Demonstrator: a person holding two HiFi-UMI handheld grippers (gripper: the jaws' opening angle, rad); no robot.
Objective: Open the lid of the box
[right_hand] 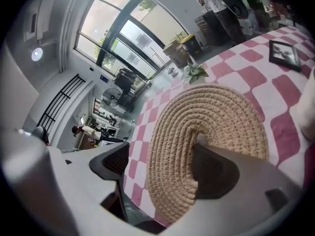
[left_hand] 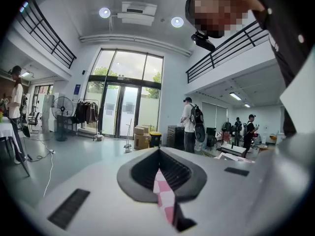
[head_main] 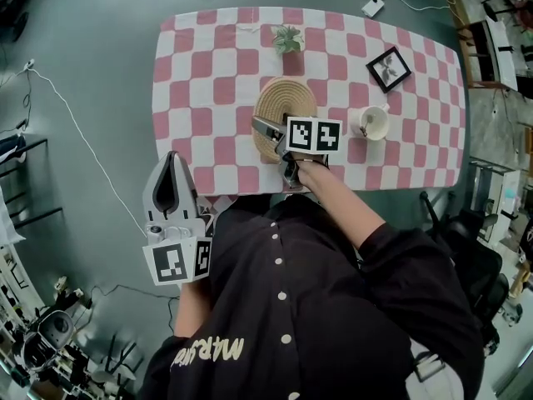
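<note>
— What takes up the most room?
— The table [head_main: 191, 73], under a pink-and-white checked cloth. The round woven box [head_main: 283, 98] sits near its middle, with its coiled lid [right_hand: 216, 112] lying flat on top.
— And the grippers?
— The right gripper [right_hand: 160, 149] hangs over the box with its fingers spread wide, one outside the rim and one above the lid. The left gripper [head_main: 172, 161] is off the table's near left edge, its fingers pressed together on nothing.
— Smaller things?
— A white cup [head_main: 372, 123], a black picture frame [head_main: 389, 67] and a little potted plant [head_main: 287, 38], all apart from the box.
</note>
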